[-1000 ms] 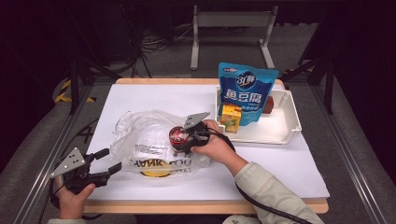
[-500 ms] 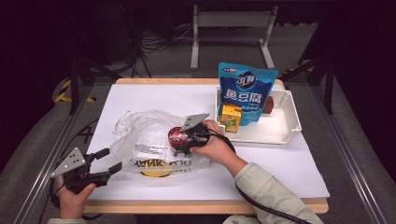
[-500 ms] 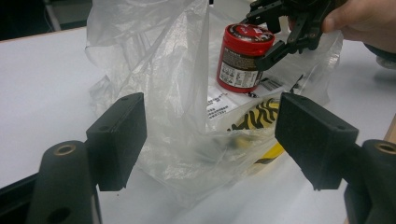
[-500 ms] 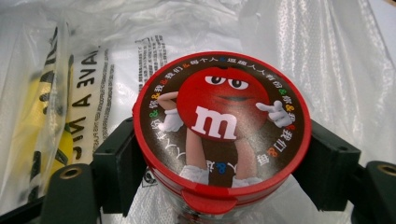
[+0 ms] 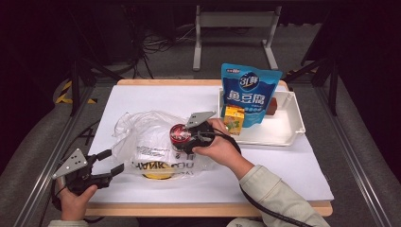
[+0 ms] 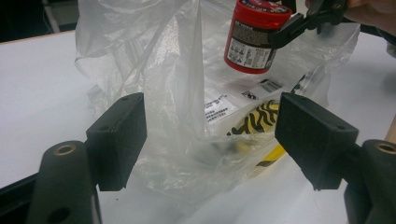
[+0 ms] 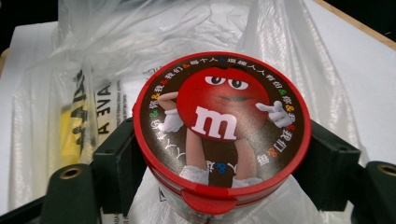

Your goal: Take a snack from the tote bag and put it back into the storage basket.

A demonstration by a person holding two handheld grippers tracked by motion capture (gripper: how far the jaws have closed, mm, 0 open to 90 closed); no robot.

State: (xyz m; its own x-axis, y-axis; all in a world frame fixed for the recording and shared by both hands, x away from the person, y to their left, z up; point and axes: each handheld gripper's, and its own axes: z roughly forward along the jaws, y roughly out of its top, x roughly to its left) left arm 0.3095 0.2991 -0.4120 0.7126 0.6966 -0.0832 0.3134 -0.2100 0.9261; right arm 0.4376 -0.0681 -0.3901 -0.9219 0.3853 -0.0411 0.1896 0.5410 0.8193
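While the right claw (image 5: pixel 185 137) grips one red tub (image 5: pixel 179 133), the left claw (image 5: pixel 112 161) gapes empty beside one plastic bag (image 5: pixel 142 137).

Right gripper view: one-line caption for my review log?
Right gripper clamps a red candy tub by its sides, above a clear plastic bag on the white table.

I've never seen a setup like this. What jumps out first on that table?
The red candy tub with a cartoon figure on its lid stands out, clamped between the jaws of the right gripper above a crumpled clear plastic bag in the middle of the table. Behind it to the right, a tall blue pouch stands in a white tray. The left gripper, jaws apart, faces the bag.
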